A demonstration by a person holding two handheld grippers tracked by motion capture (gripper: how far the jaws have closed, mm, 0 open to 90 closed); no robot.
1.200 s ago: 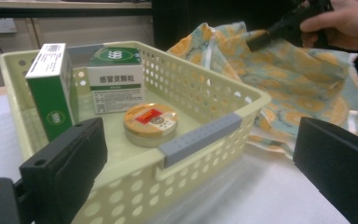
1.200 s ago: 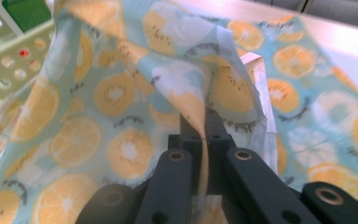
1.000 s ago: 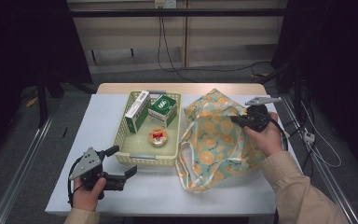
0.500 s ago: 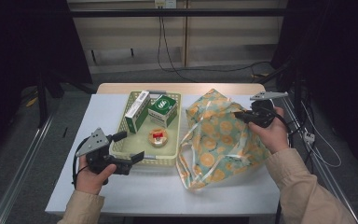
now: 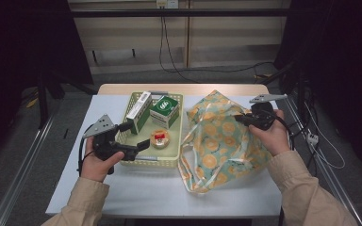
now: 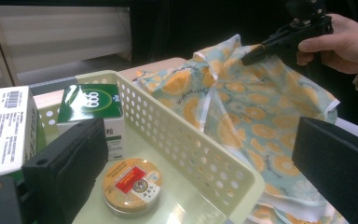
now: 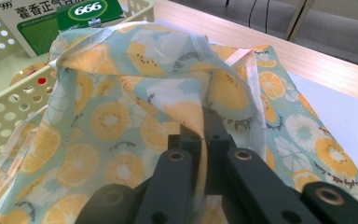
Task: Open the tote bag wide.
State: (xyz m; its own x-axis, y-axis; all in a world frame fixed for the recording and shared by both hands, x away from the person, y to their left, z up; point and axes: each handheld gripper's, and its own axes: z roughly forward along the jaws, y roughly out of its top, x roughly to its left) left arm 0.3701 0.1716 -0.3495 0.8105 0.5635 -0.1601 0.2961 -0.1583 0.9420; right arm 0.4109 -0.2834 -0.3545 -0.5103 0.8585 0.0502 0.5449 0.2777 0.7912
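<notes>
The right gripper has its 2 jaws pressed together on a fold of the orange-print fabric bag, lifting that edge while the rest of the bag lies slumped on the white table, touching the right wall of the pale green basket. The left gripper hovers over the basket's near-left corner with its jaws spread and nothing between them, aimed toward the round tin on the basket floor. Beside the tin stand a green box and a white box. The likeliest trouble, as I judge it, is the thin fabric sliding out of the narrow pinch, letting the bag mouth collapse. The spread jaws could also catch the basket's rim and drag it, or clip a box instead of the tin. The bag's opening is hard to make out among the folds, its inside is hidden, and the white box's print is cut off.
</notes>
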